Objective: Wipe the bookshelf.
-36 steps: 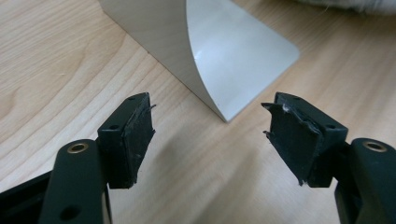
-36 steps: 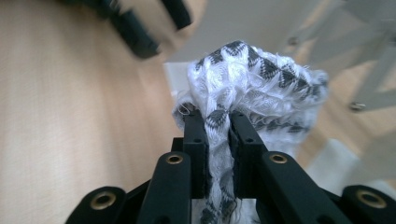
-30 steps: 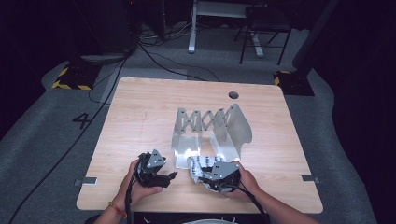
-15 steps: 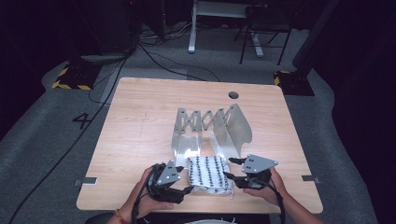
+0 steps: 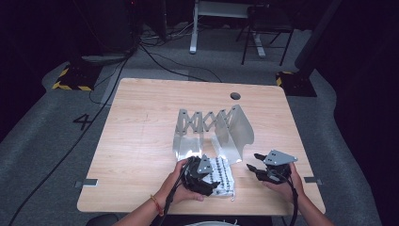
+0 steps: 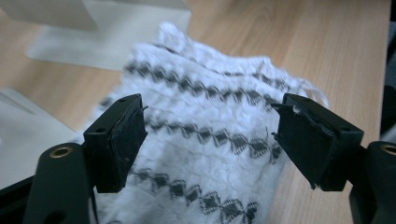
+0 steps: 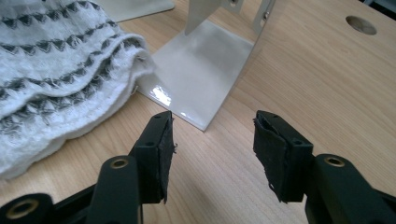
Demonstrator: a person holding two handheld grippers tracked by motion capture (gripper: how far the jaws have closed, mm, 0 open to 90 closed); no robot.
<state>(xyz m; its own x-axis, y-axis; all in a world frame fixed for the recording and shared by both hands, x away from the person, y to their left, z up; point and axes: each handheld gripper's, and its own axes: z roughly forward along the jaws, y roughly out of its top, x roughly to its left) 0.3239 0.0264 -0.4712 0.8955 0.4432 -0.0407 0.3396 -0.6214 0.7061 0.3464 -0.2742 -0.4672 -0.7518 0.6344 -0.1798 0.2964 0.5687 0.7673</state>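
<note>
Nearest the person, one folded white cloth (image 5: 221, 175), knobbly in weave with grey zigzag bands, lay at the wooden table's (image 5: 141, 141) front edge. The left gripper (image 6: 210, 140) hovered low over it, its jaws having just been opening; they stood apart and pressed on nothing. The right gripper (image 5: 259, 168), held level to the cloth's right, had its jaws apart over bare wood. Beyond stood one shiny metal rack (image 5: 211, 132) with a scissor-lattice back and curved plates.
</note>
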